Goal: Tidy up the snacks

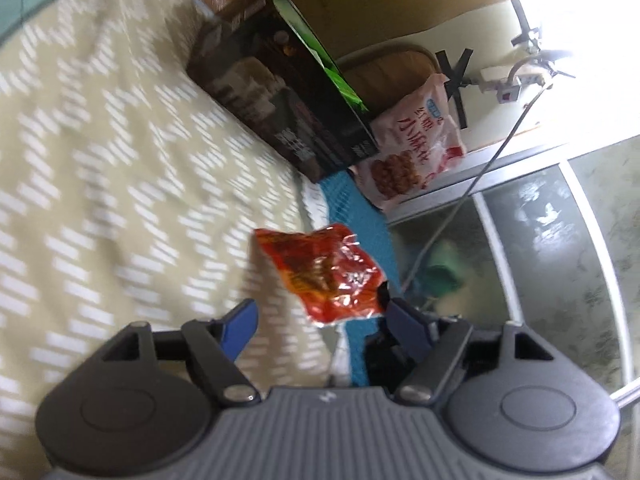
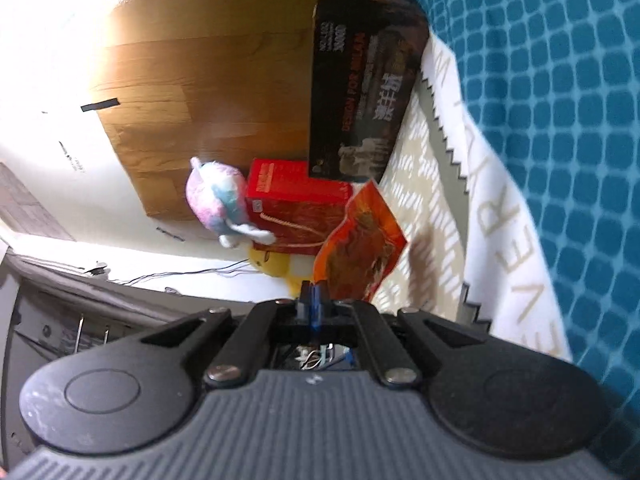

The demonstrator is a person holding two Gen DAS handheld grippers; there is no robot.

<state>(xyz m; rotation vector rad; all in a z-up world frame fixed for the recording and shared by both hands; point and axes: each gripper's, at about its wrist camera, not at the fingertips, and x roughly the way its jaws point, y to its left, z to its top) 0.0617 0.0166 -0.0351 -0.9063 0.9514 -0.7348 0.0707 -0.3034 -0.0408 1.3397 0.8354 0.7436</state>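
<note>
The orange snack packet (image 2: 360, 242) hangs pinched by one corner in the right gripper (image 2: 313, 294), whose fingers are clenched tight on it, above the patterned cloth (image 2: 424, 184). From the left wrist camera the same packet (image 1: 324, 274) sits at twelve o'clock of the left gripper (image 1: 320, 316), whose fingers are spread apart, grasping nothing. A dark box (image 1: 276, 92) stands at eleven o'clock beyond, a pink snack bag (image 1: 412, 148) just beside it.

The print on the crinkled orange-red foil snack packet (image 1: 326, 274) is too blurred to read. The tall dark cardboard box (image 1: 280, 100) hides the left part of the pink-and-white snack bag (image 1: 416, 148) behind it. In the right wrist view, the yellow soft object (image 2: 272, 262) is mostly hidden behind the red box (image 2: 296, 208).
</note>
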